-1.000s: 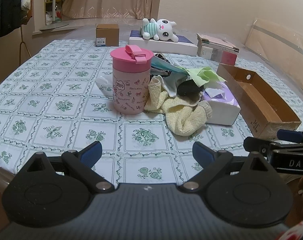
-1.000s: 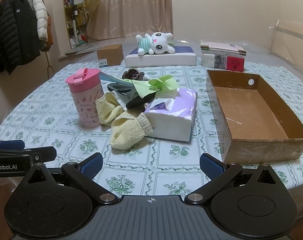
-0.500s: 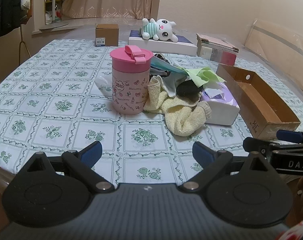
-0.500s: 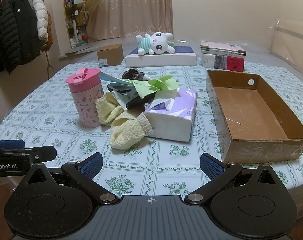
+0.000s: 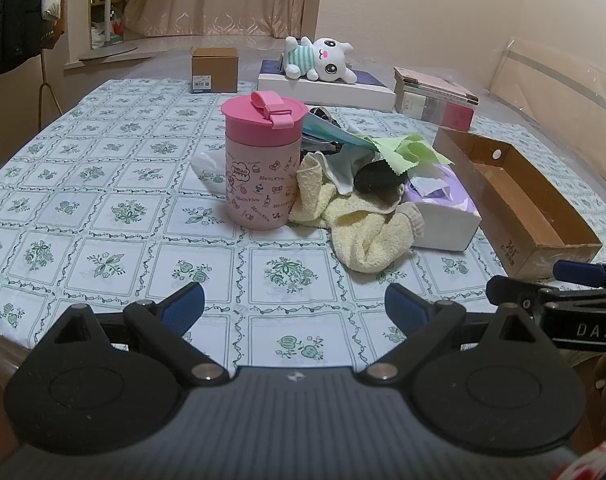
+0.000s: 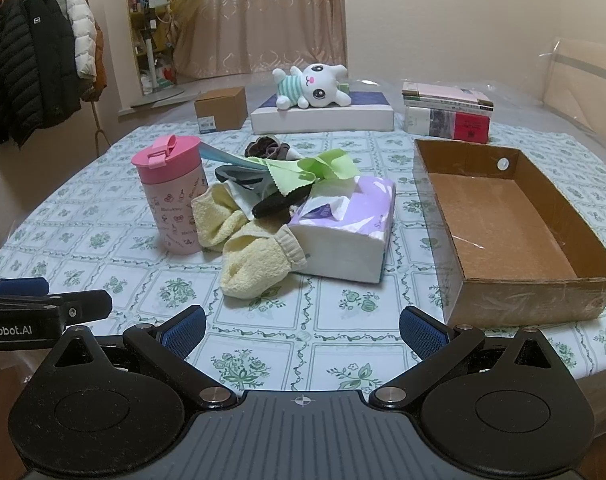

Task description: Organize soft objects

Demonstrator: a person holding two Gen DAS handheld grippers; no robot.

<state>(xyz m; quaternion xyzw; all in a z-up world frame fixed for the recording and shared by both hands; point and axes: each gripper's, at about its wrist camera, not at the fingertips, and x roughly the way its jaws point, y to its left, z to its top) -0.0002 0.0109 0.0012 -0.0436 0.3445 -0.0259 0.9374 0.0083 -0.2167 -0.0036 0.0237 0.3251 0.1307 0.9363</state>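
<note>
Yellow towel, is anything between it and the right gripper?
Nothing visible. Only bare tablecloth lies between the open right gripper and the yellow towel. The tissue pack touches its right side; the pink cup stands left.

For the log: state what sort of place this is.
Most likely a room in a home: a table with a floral tablecloth, coats on a rack, curtains, and a plush toy on a flat box.

"Hello Kitty" repeats on the pink tumbler (image 5: 263,172); "361" marks the cardboard box (image 5: 510,255); the right gripper (image 5: 583,330) reads "DAS"; the left gripper (image 6: 19,330) reads "enRobot.AI".
</note>
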